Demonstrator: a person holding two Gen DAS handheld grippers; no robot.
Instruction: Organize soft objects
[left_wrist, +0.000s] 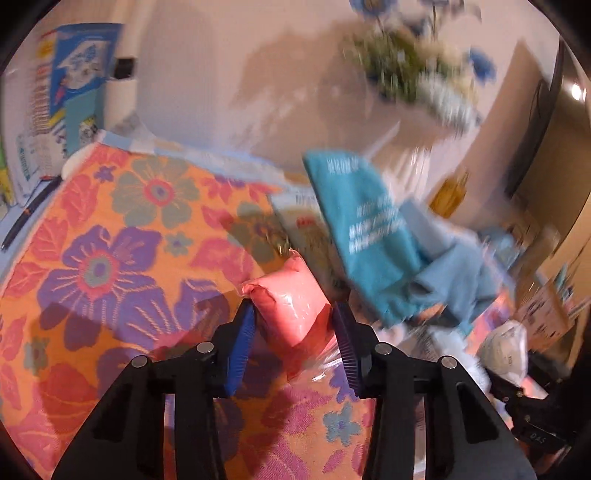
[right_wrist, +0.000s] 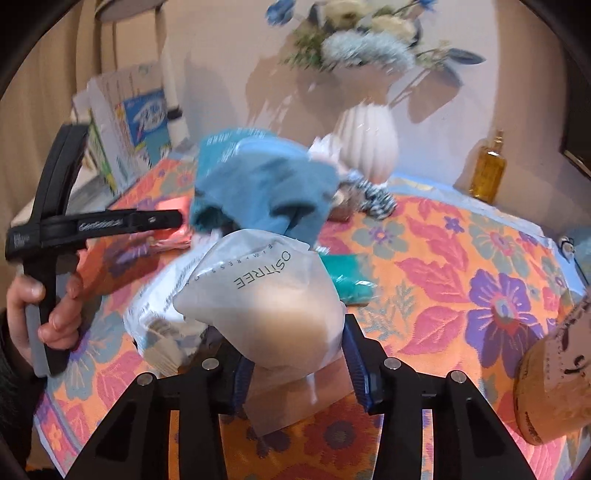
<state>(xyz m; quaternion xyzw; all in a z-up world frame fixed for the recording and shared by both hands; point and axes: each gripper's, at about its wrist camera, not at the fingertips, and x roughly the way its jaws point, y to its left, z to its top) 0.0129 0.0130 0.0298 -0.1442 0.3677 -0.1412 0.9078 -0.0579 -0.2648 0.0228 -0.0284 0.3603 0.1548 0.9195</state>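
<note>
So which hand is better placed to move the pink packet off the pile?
Left. The left gripper already has the pink packet between its pads, while the right gripper is closed on the frosted OSITREE pouch.

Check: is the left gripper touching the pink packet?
Touching. The left wrist view shows the left gripper with both blue pads pressed against the pink packet.
</note>
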